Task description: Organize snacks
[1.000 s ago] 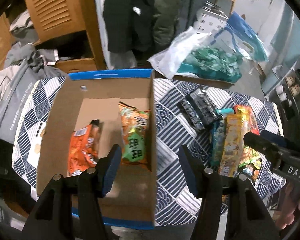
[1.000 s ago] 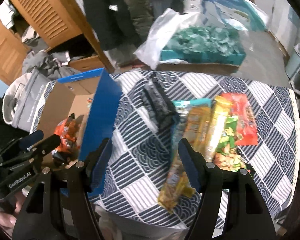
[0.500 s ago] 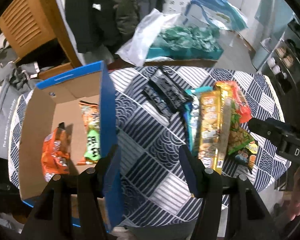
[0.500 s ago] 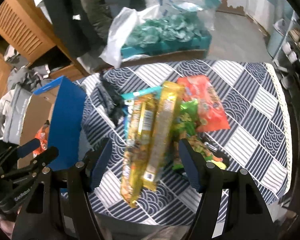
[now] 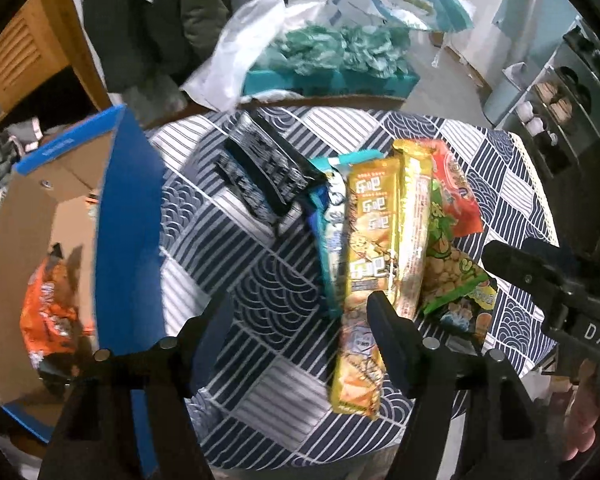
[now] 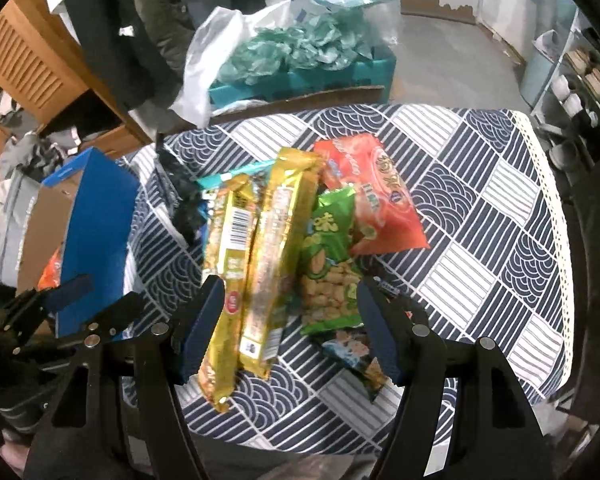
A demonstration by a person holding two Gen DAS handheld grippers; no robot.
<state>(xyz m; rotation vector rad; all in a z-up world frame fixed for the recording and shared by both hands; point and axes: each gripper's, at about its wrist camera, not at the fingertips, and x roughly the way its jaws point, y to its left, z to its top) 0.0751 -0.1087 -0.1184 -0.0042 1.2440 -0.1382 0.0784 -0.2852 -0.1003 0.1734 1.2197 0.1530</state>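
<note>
Both jaws released: right gripper [image 6: 290,320] straddles two gold snack packs [image 6: 256,264]; left gripper [image 5: 300,320] hovers over the worktop [image 5: 260,264].

The letters "DAS" stand in white on the black body of the right gripper [image 5: 556,280], at the right edge of the left wrist view. The wide yellow snack pack [image 5: 366,248] carries the Chinese characters "乐吧" printed three times down its upper part. A barcode shows on the yellow pack [image 6: 236,232] in the right wrist view, but its digits are too small to read.
</note>
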